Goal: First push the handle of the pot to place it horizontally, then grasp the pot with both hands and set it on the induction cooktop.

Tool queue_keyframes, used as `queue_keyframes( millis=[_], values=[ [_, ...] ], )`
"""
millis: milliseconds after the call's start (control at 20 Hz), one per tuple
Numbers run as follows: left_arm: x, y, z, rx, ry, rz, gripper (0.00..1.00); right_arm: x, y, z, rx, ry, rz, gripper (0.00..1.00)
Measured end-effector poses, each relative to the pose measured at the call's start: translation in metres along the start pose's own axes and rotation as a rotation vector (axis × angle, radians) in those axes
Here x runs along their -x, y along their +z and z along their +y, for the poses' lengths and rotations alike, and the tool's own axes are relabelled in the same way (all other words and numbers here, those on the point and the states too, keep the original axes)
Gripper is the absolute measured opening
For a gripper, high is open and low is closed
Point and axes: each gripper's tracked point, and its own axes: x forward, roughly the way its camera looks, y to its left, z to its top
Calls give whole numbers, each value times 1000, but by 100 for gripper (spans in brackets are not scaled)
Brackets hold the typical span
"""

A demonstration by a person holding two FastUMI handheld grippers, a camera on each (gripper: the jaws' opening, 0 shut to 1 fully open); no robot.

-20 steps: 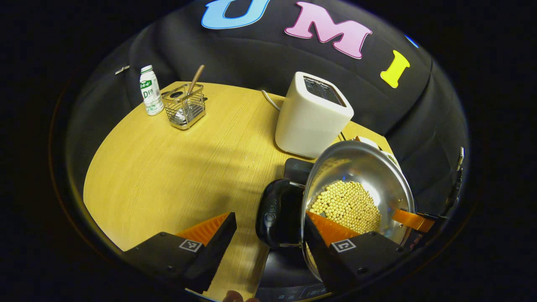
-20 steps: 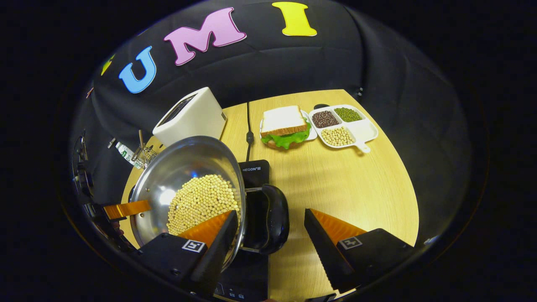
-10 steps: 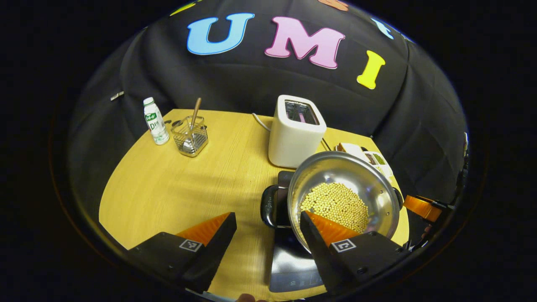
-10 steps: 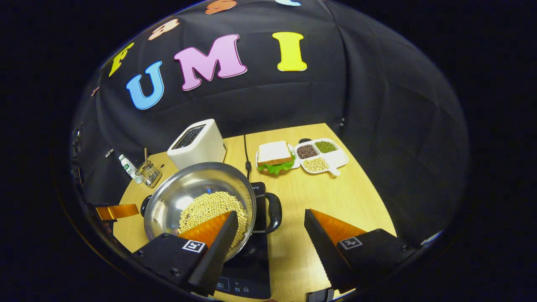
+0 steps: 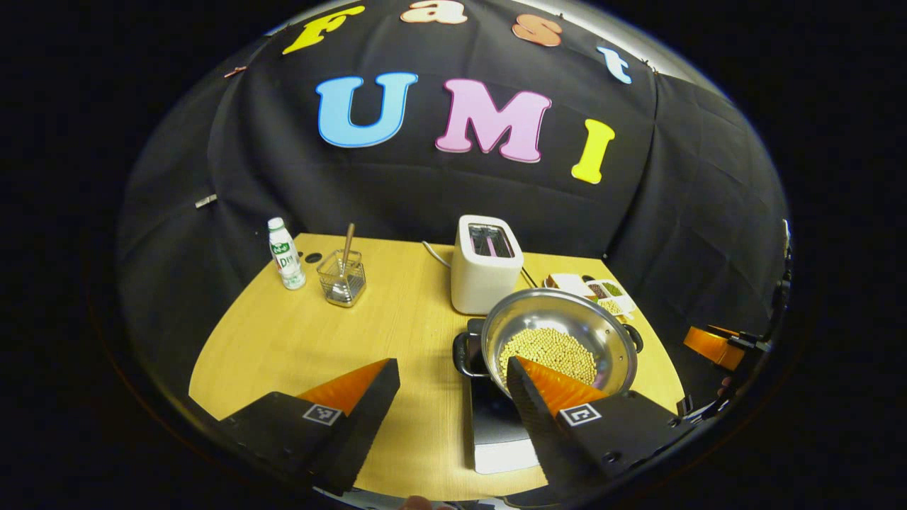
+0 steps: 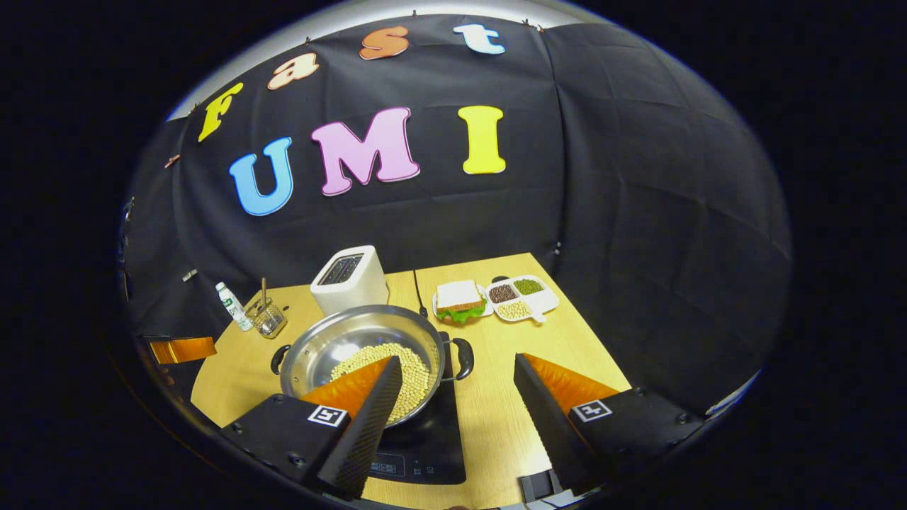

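Pot (image 5: 556, 340) of beans set on the induction cooktop (image 6: 425, 443), ahead-right of the left gripper (image 5: 453, 375) and ahead-left of the right gripper (image 6: 457, 372), handle-to-handle axis crosswise between them, neither clearly nearer, both pairs of fingers apart and holding nothing.

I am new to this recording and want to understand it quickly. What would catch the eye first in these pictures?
The steel pot of pale yellow beans stands out, sitting on the black induction cooktop near the table's front. Behind it stands a white toaster. Both grippers, left gripper and right gripper, are open and away from the pot.
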Motion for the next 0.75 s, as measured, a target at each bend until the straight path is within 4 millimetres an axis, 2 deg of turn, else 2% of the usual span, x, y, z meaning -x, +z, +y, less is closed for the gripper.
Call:
queue_keyframes(
  millis=[200,300,500,650,750],
  values=[
    [60,35,8,-66,28,-190,95,40,30,5,-21,-9,-139,99],
    [92,44,9,-85,52,-285,95,61,41,3,-41,-17,-214,99],
    [154,40,11,-100,98,-415,95,109,51,-5,-43,-38,-338,98],
    [191,23,18,-103,124,-449,95,137,45,-14,-25,-77,-391,98],
    [209,11,19,-79,127,-463,95,153,38,-23,0,-110,-411,98]
  ],
)
